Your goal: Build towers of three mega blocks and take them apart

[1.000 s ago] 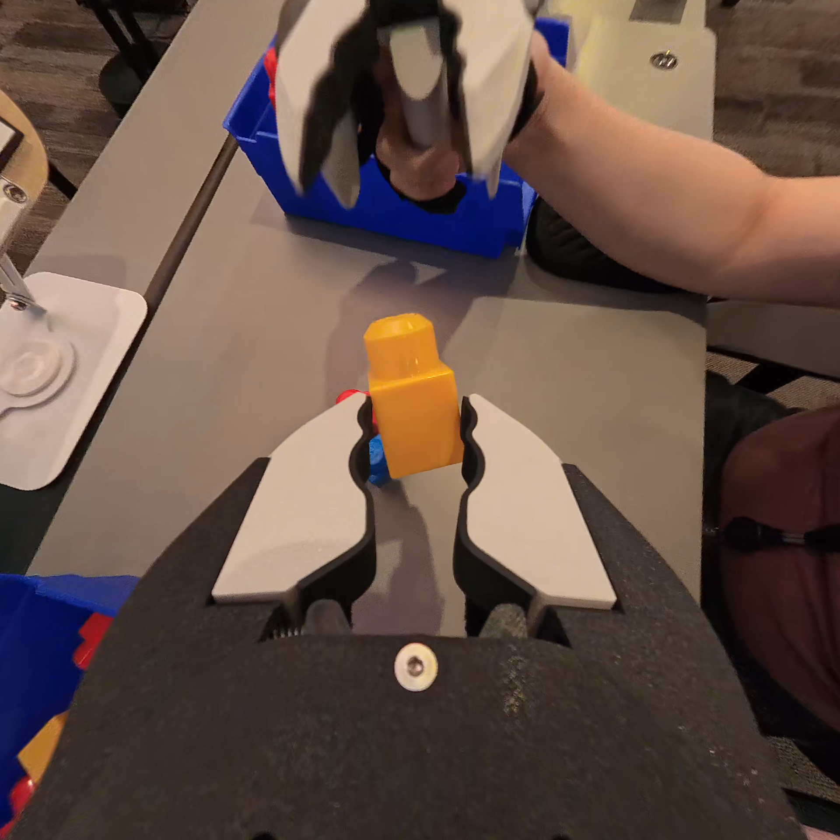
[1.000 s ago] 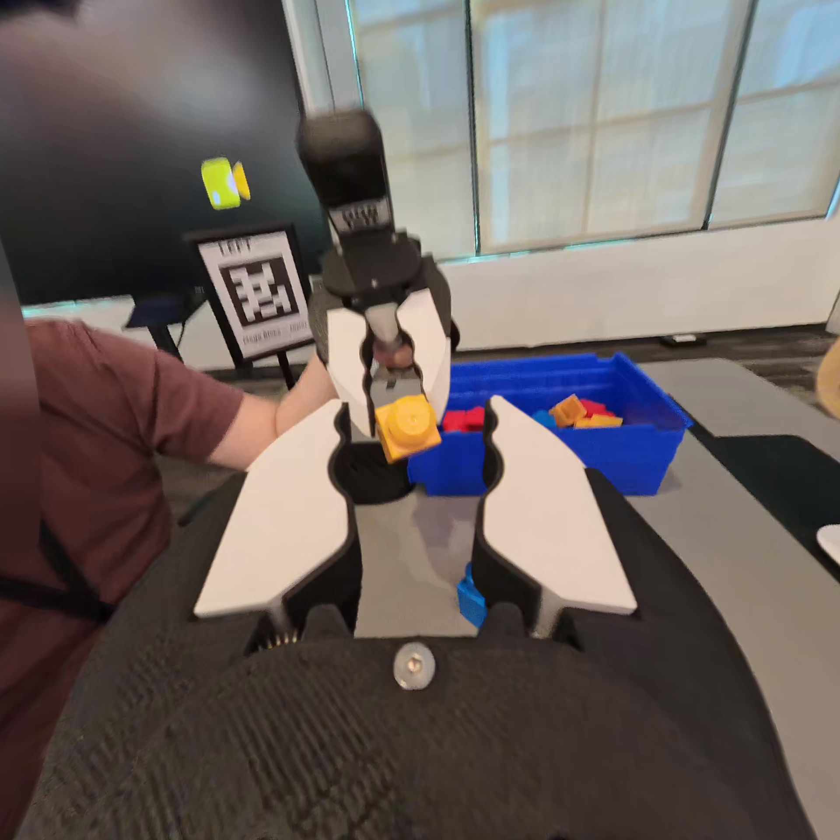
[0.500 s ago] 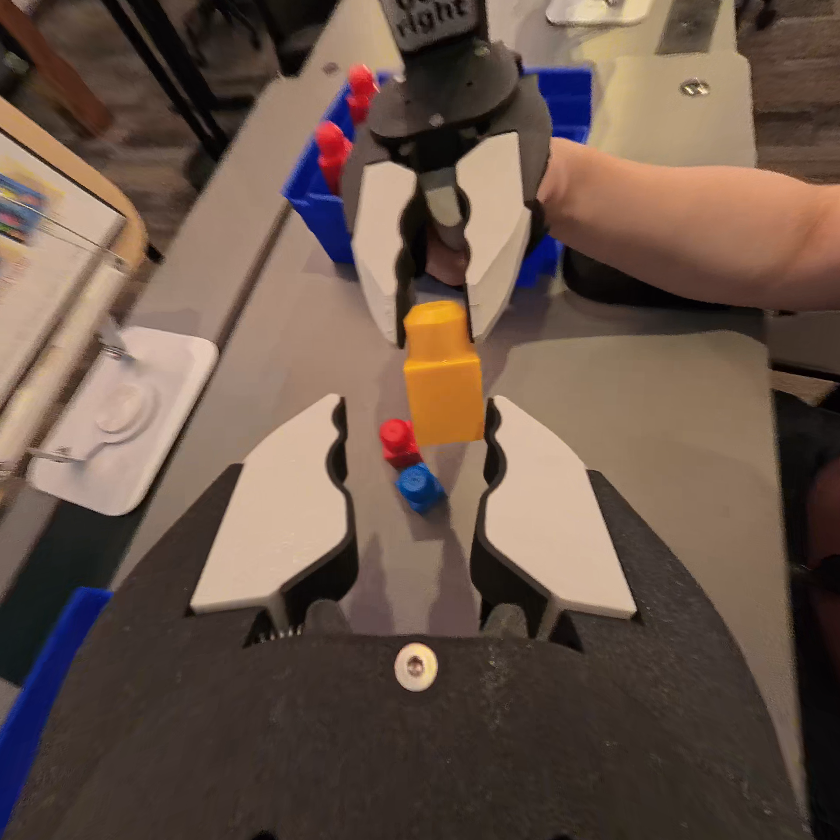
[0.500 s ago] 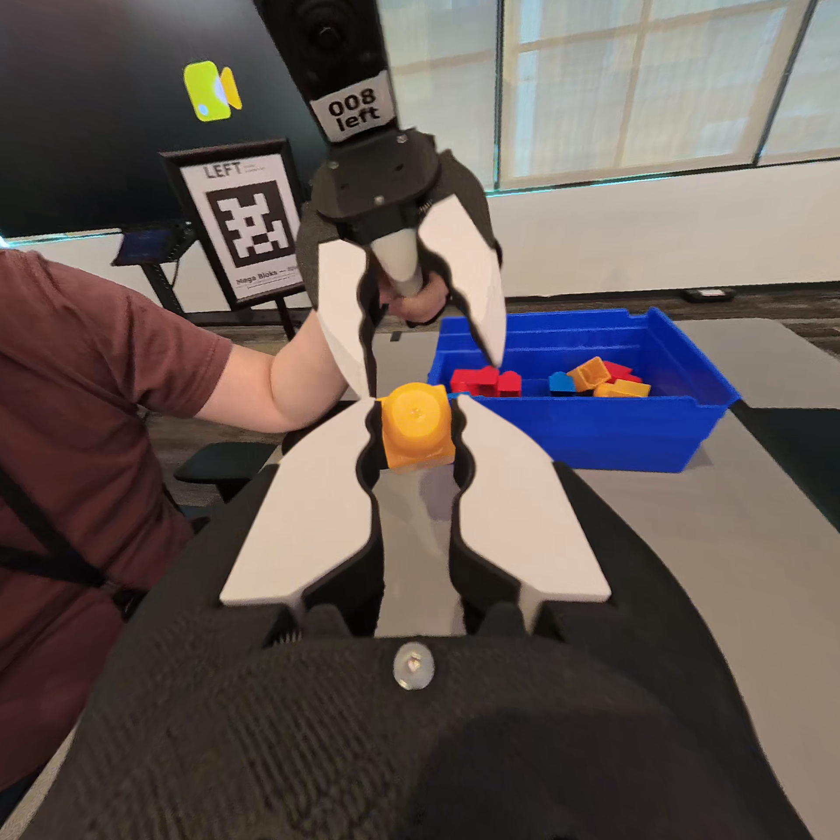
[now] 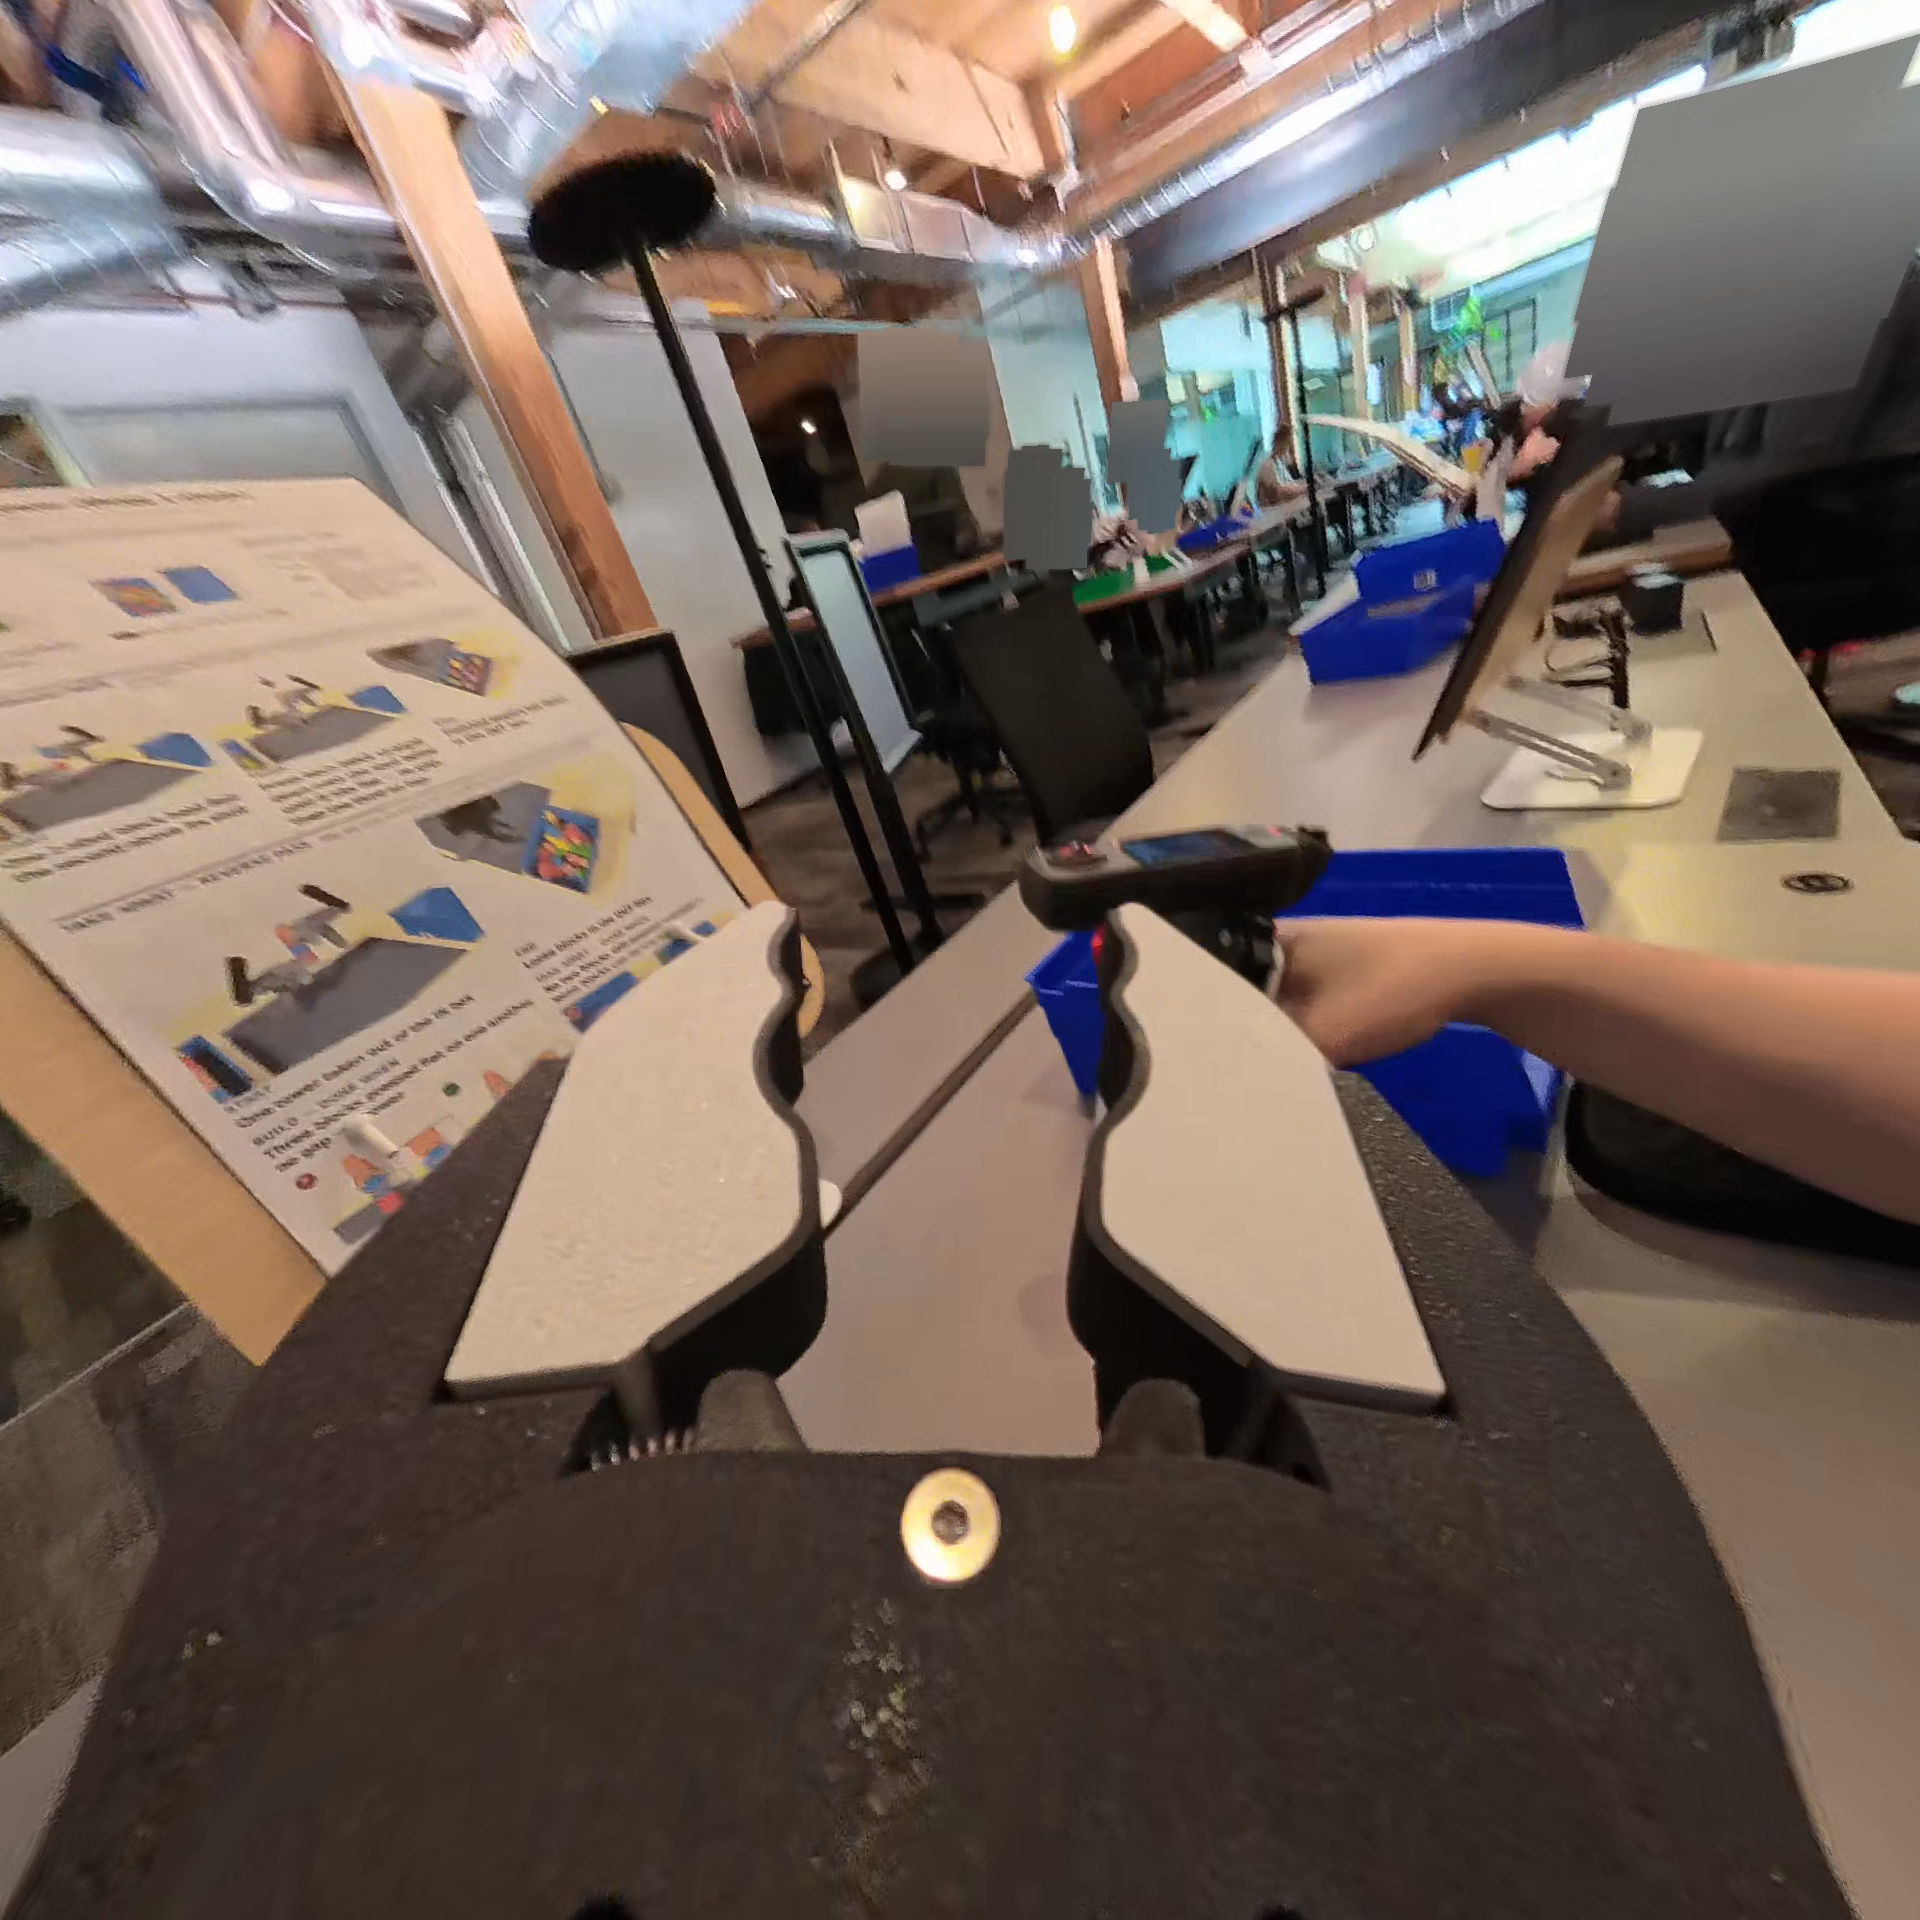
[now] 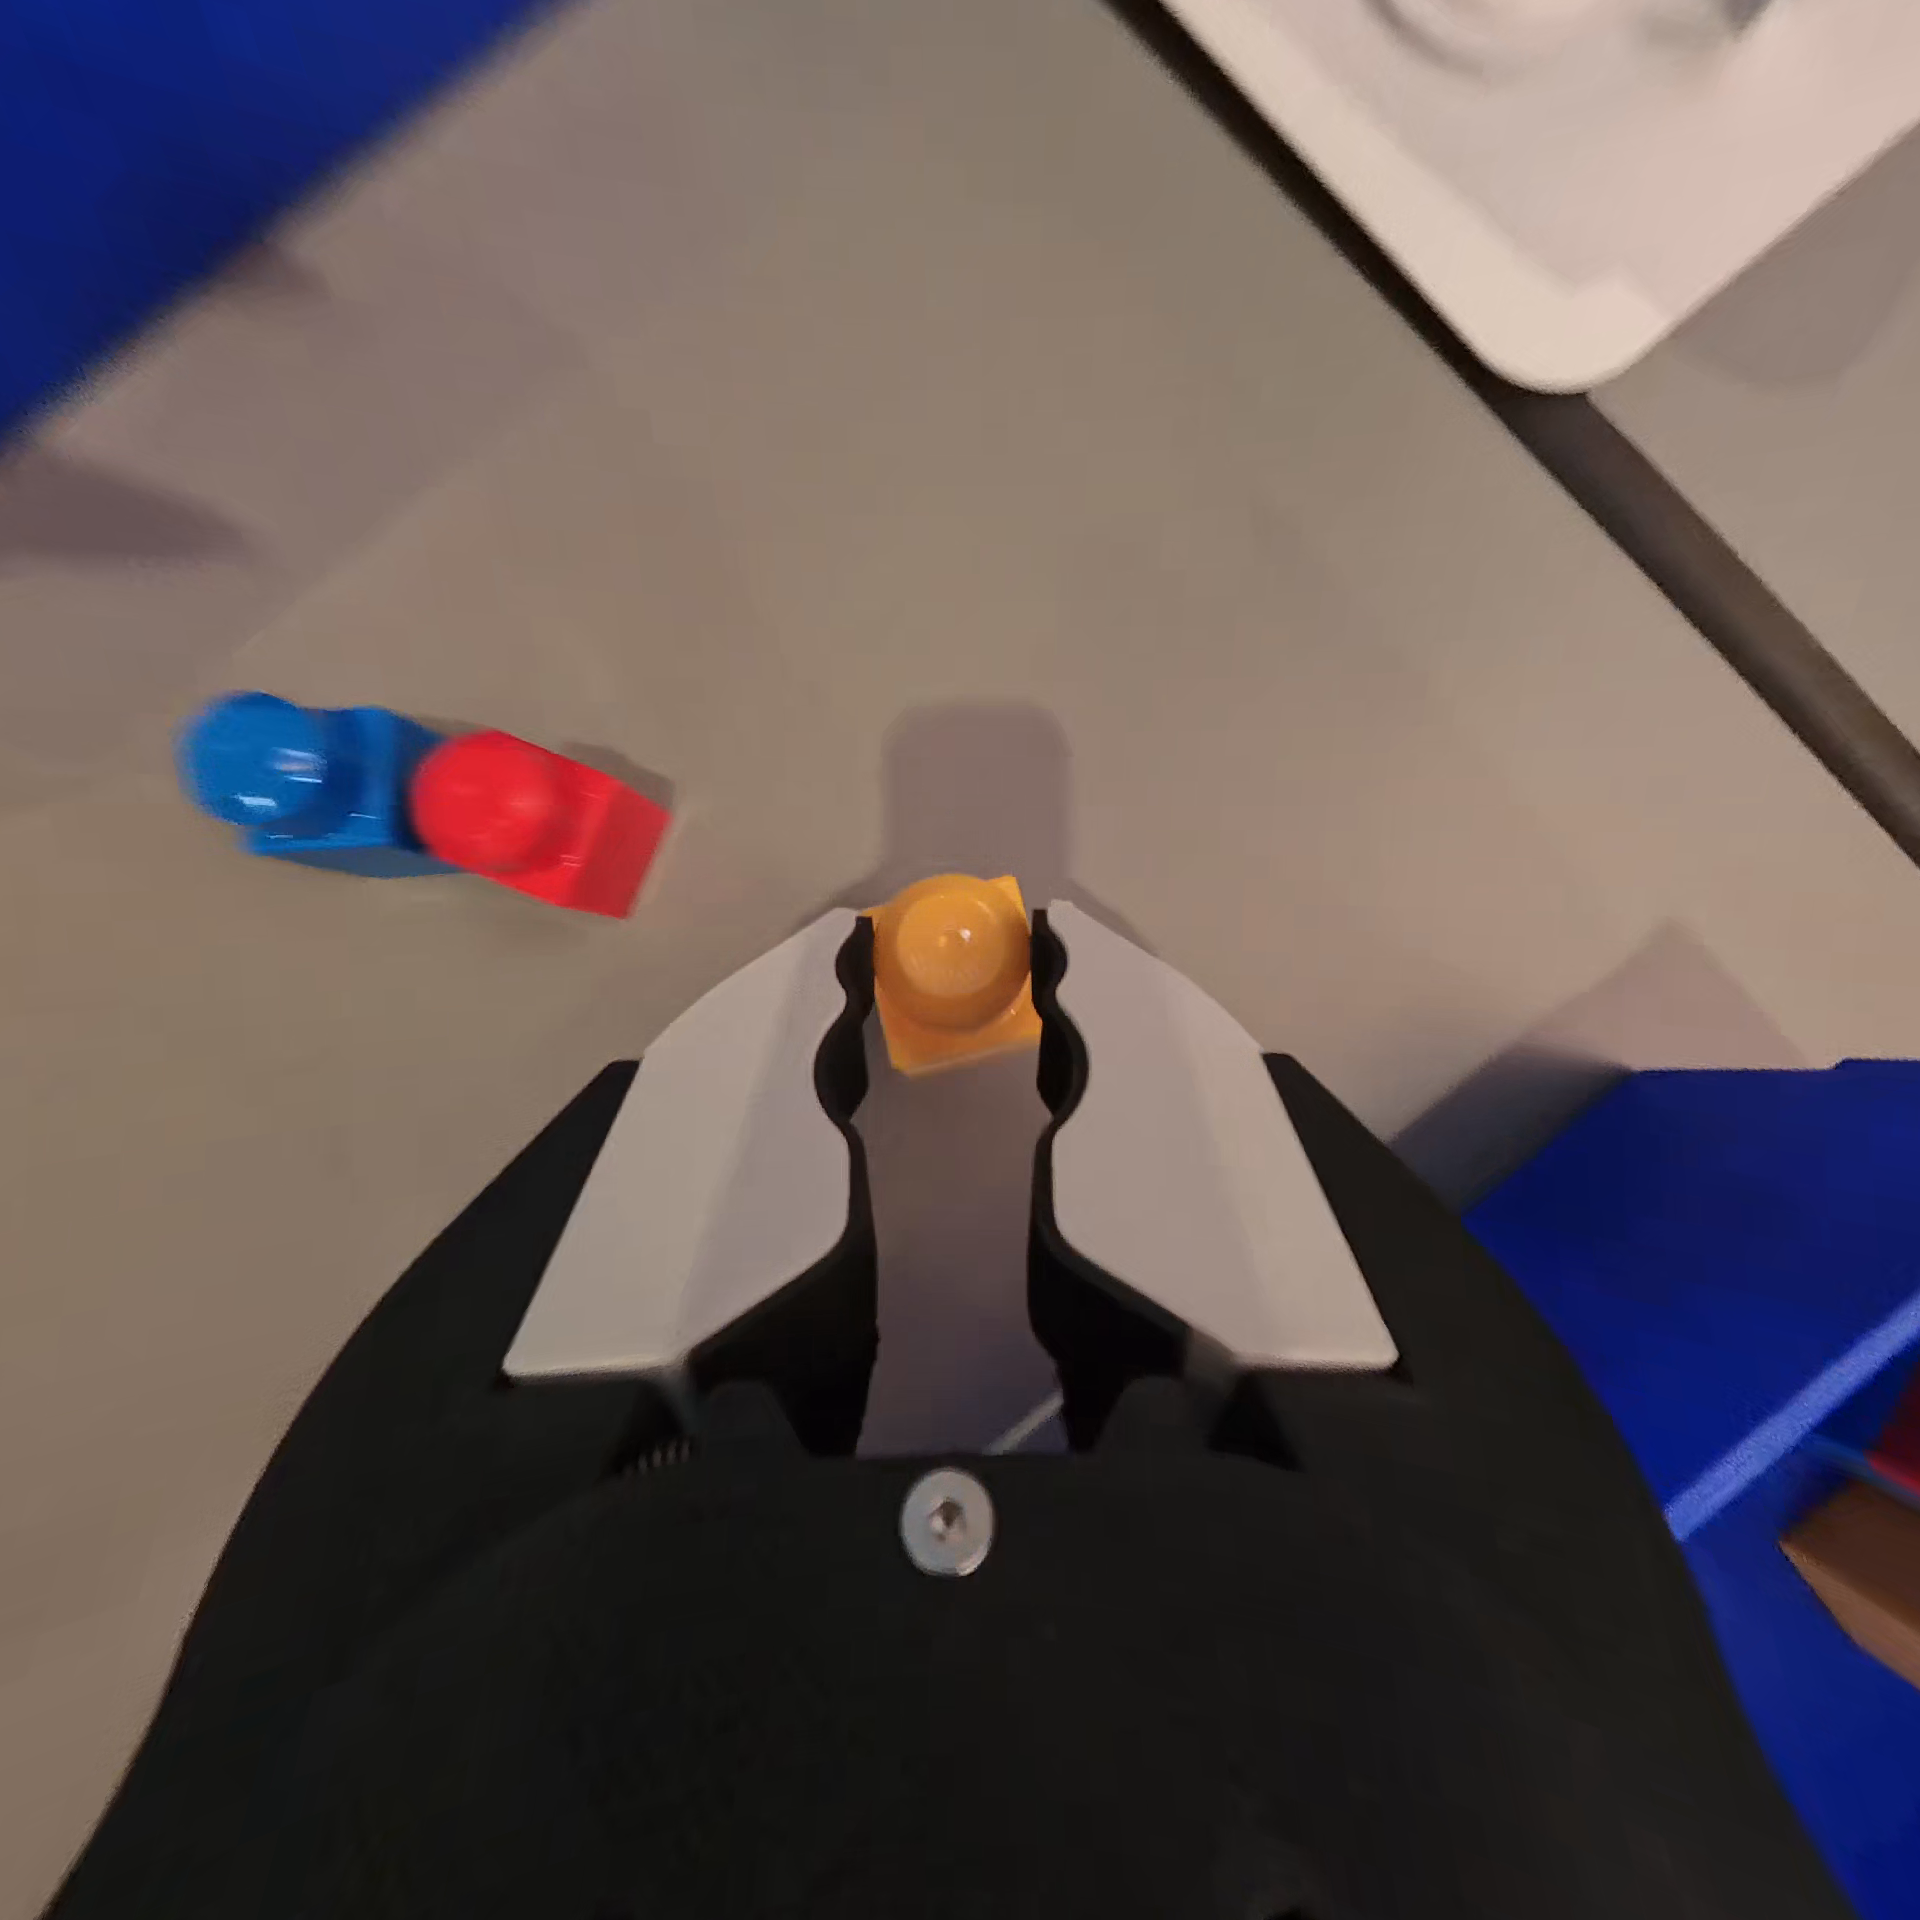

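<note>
Setting: open workshop hall with rows of desks; my working surface is a grey table (image 6: pixel 935 416).
Landmark: I take the orange block (image 6: pixel 954 977) as reference for all positions below.
Right gripper (image 6: pixel 951 935): I see it pointing down at the table, both fingertips (image 6: pixel 1049 956) clamped against the sides of the orange block, stud facing the camera.
Orange block: held at the tips of the right gripper, above the table; its shadow falls on the surface just beyond it.
Red block (image 6: pixel 540 826): left of the orange block, well apart from it, on the table.
Blue block (image 6: pixel 301 779): farther left again, touching the red block; whether the two are joined I cannot tell through the blur.
Blue bin (image 6: pixel 1714 1299): right of the orange block and nearer the camera, only a corner showing.
White base plate (image 6: pixel 1558 177): beyond the orange block to the right, across a dark seam in the table.
Left gripper (image 5: pixel 951 997): I see it raised toward the room, fingers (image 5: pixel 665 1122) spread apart with only the table visible between them.
Instruction board (image 5: pixel 312 831): standing left of the left gripper, printed sheet on a wooden backing.
Person's forearm (image 5: pixel 1558 1018): reaching in from the right in the left wrist view, in front of another blue bin (image 5: pixel 1455 1101).
</note>
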